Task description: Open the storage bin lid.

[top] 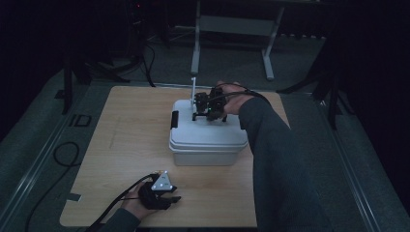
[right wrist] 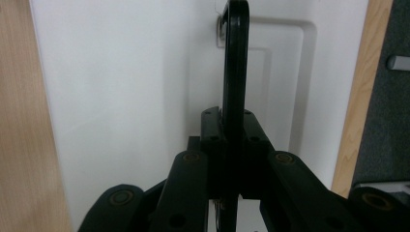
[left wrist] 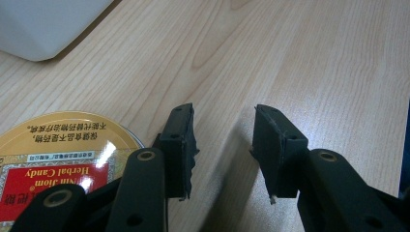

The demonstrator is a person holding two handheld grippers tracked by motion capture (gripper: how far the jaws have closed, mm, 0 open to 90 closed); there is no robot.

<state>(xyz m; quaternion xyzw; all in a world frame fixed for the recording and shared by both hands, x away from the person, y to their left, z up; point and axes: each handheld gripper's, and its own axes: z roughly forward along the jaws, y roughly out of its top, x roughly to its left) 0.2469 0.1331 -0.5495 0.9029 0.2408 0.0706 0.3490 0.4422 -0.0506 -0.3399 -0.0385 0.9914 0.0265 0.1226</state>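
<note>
Right gripper (right wrist: 231, 140) clamped on the black handle (right wrist: 235, 58) of the white box (top: 208, 137), fingers (right wrist: 211, 130) pressed flat against either side of the bar. Handle standing upright between them, rising past the fingertips, hinged at its far end into a recess in the lid. Box sitting mid-table (top: 125, 145), beneath the fingers.

Left gripper (left wrist: 225, 145) resting low at the near edge of the table, fingers (left wrist: 180, 140) partly spread with bare wood between them, gripping nothing. Round yellow candy tin (left wrist: 63, 154) lying just outside the left-hand finger, possibly touching it, though the gripper's body hides the meeting point. Corner of the white box well beyond the fingertips, up and to the left.
</note>
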